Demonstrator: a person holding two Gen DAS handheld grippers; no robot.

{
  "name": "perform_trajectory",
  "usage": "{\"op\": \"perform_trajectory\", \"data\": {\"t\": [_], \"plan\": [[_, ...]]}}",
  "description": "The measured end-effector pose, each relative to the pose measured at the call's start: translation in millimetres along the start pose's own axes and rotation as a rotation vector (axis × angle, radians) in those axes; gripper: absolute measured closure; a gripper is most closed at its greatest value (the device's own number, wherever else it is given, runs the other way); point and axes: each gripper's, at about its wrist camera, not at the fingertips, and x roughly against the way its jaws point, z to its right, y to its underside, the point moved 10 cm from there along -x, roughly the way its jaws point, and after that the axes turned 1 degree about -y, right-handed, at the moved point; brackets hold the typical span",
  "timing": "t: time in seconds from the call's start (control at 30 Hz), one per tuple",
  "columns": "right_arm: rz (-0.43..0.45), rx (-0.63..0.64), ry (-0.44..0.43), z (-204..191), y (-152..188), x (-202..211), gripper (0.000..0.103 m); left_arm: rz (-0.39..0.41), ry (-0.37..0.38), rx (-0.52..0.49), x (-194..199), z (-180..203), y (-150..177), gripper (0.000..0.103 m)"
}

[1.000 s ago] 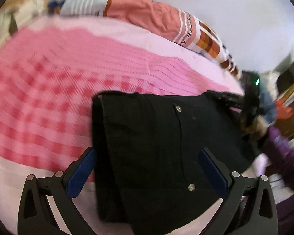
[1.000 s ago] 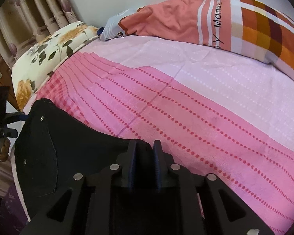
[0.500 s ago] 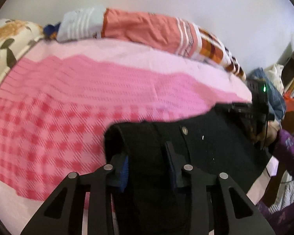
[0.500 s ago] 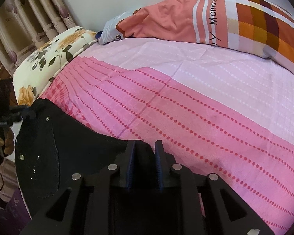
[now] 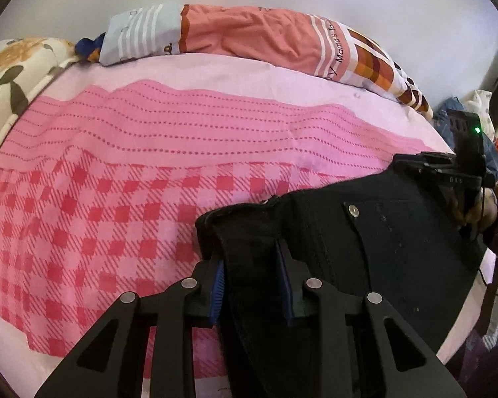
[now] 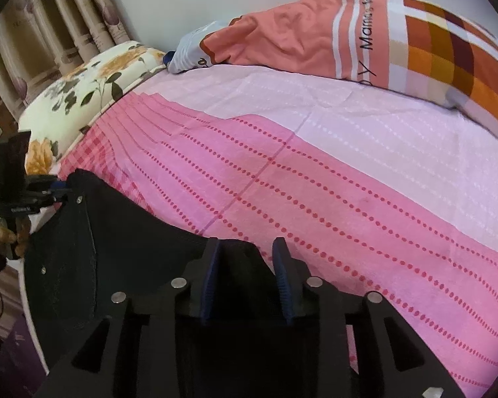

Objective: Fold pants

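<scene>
Left wrist view: left gripper [image 5: 252, 280] narrowed after closing, blue pads [image 5: 217, 293] pinching a thick fold of the black pants [image 5: 381, 248] at the waistband corner. Pants spread across the near right part of the pink bedsheet [image 5: 149, 172], at the bed's edge. Right gripper [image 5: 428, 161] visible at the far corner of the pants, touching the cloth; a hand [image 5: 474, 209] behind it.

Right wrist view: right gripper [image 6: 245, 278] just eased apart, jaws moderately spread, pants [image 6: 116, 252] edge lying between the pads [image 6: 282, 285]; pad contact not discernible. Left gripper [image 6: 54, 187] at the opposite corner. Patterned pillow [image 6: 365, 36] at the head of the bedsheet [image 6: 348, 165].
</scene>
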Motion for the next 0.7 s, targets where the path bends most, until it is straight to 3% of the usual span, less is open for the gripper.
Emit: {"op": "perform_trajectory", "data": {"t": [0.33,0.43,0.5,0.57,0.63,0.7], "plan": [[0.030,-0.028,0.054,7,1,6,0.066,0.074,-0.034,-0.044,17,9,-35,0.074],[0.034,-0.017,0.074,7,2,6,0.066,0.071,-0.064,-0.069,7,3,-25,0.074],[0.031,-0.012,0.085,7,2,6,0.059,0.015,-0.030,-0.046,-10,-3,-8,0.074],[0.025,-0.015,0.103,9,1,5,0.042,0.046,0.029,0.018,-10,-9,-7,0.071],[0.011,-0.009,0.102,8,2,4,0.030,0.054,0.024,0.013,-10,-9,-8,0.071],[-0.004,-0.012,0.133,10,2,6,0.029,0.062,0.031,0.019,-7,-7,-10,0.071]]}}
